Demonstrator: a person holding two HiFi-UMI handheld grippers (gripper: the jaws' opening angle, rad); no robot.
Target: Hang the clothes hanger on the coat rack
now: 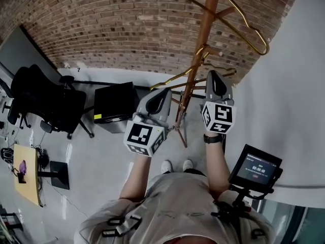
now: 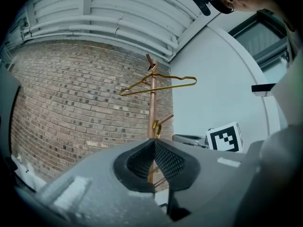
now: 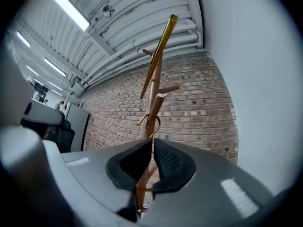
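Note:
The wooden coat rack (image 1: 195, 60) stands straight ahead against the brick wall. One gold wire hanger (image 1: 244, 19) hangs from its top peg; it also shows high up as the upper hanger (image 2: 158, 85). A second gold hanger (image 1: 175, 80) stretches between my two grippers at mid height. Its hook (image 1: 199, 52) lies against the pole just under a short peg, shown also as the hook (image 2: 156, 128) and the hook (image 3: 151, 122). The left gripper (image 1: 161, 93) (image 2: 153, 143) is shut on one end of this hanger. The right gripper (image 1: 216, 78) (image 3: 152, 141) is shut on the other end.
A white wall (image 1: 299, 111) runs close on the right. A black office chair (image 1: 45, 103) and a black cabinet (image 1: 114, 103) stand to the left. A yellow table (image 1: 25, 179) is far left, and a small screen (image 1: 256, 169) sits at my right hip.

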